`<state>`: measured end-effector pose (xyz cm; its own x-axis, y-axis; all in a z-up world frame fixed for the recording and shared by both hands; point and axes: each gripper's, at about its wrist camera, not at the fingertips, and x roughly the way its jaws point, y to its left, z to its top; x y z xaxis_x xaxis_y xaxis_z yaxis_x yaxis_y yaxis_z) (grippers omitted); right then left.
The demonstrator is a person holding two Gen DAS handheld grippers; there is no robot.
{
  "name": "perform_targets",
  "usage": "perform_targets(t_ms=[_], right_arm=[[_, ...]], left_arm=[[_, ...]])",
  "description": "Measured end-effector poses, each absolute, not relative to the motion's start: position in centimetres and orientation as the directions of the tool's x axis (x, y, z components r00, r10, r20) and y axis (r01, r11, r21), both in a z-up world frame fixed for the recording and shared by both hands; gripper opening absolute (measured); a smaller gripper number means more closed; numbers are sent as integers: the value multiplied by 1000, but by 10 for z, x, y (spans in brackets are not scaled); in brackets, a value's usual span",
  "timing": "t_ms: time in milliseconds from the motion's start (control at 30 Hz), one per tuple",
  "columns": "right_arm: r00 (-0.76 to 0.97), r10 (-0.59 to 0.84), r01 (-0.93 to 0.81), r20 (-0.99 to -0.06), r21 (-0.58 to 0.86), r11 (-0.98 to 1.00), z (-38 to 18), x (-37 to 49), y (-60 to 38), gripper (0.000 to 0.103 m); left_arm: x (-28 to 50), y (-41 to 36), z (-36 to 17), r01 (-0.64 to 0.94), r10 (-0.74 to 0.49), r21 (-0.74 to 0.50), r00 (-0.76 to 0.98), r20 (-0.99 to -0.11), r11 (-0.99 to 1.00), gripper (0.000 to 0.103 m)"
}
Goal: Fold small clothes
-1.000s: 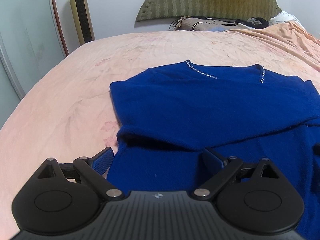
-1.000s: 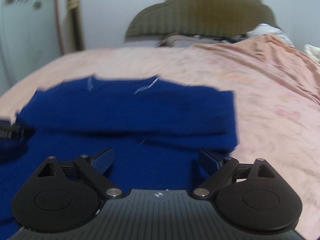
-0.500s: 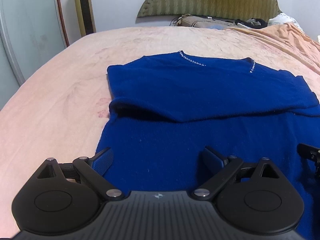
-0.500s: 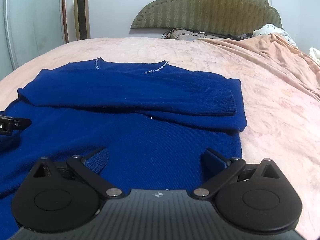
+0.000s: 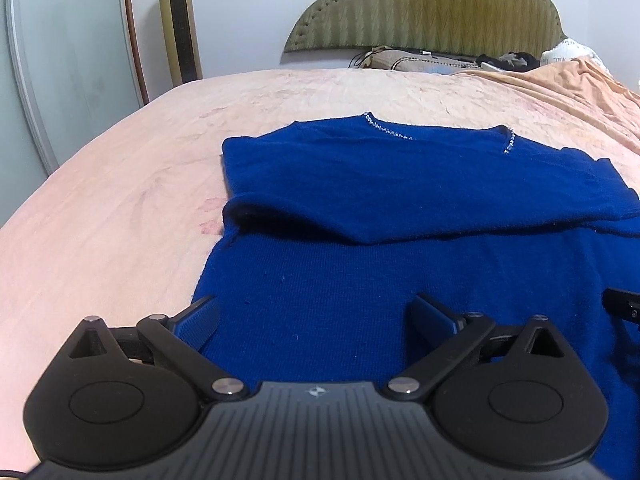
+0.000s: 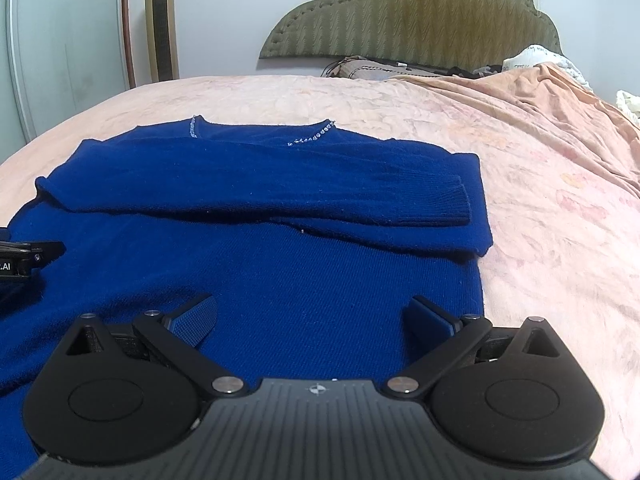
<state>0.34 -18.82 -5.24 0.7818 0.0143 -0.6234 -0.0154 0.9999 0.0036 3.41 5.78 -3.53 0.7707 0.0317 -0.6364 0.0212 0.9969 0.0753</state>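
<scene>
A dark blue knit sweater (image 5: 400,200) with a beaded neckline lies flat on the pink bed, both sleeves folded across its chest; it also shows in the right wrist view (image 6: 280,208). My left gripper (image 5: 316,316) is open and empty, over the sweater's lower left part near its left edge. My right gripper (image 6: 312,318) is open and empty, over the lower right part near the right edge. The right gripper's tip (image 5: 624,308) shows at the left view's right edge; the left gripper's tip (image 6: 28,258) shows at the right view's left edge.
The pink bedsheet (image 5: 120,208) spreads all around the sweater. An olive headboard (image 5: 432,8) and pillows are at the far end. An orange blanket (image 6: 560,120) lies bunched at the right. A gold tower unit (image 5: 178,20) and a wardrobe door stand at the left.
Both grippers have pulled back toward the sweater's lower hem, so more of the body shows. Both stay open and empty. The sweater has not moved.
</scene>
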Motion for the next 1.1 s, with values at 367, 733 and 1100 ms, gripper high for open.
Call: perform_targets(t_ms=[367, 733, 1100], right_arm=[[775, 19, -14, -632, 13, 1000, -48, -9, -189, 103], [772, 19, -20, -635, 5, 1000, -42, -26, -186, 102], [783, 19, -34, -622, -11, 999, -34, -40, -185, 102]], left_arm=[[30, 57, -32, 20, 39, 83, 761, -648, 996, 103], [23, 58, -29, 24, 29, 70, 744, -668, 997, 103], [9, 60, -25, 39, 20, 73, 742, -671, 997, 103]])
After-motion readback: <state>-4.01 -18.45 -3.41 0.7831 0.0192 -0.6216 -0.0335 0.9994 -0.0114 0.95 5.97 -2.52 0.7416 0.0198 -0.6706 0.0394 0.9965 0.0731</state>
